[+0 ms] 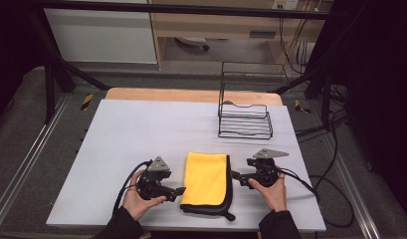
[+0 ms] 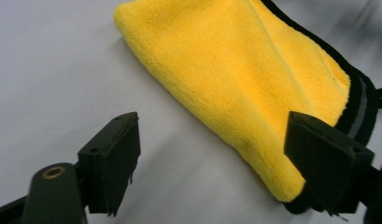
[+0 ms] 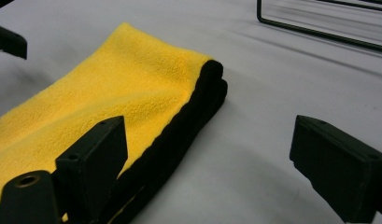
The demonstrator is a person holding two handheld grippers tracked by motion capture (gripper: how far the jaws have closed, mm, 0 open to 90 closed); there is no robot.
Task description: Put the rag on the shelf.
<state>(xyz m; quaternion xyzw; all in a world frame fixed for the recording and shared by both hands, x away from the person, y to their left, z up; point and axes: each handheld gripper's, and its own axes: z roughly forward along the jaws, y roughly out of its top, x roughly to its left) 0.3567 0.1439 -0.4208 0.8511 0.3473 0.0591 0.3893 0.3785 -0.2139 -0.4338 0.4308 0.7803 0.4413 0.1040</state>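
Note:
A folded yellow cloth (image 1: 206,179) with a black edge lies flat on the white table cover (image 1: 141,129), near the front. My left gripper (image 1: 179,190) sits just left of the cloth's front corner, jaws open and pointing right toward it. My right gripper (image 1: 236,175) sits just right of the cloth's black edge, jaws open and pointing left. In the left gripper view the cloth (image 2: 244,70) lies beyond the wide-apart jaws of my left gripper (image 2: 216,140), untouched. In the right gripper view my right gripper (image 3: 212,140) stands open beside the cloth's (image 3: 109,88) folded black edge, with nothing gripped.
A black wire rack (image 1: 245,119) stands on the far right part of the table; its base wire (image 3: 319,25) shows in the right gripper view. A wooden board (image 1: 191,94) edges the table's back. Cables trail on the floor at the right.

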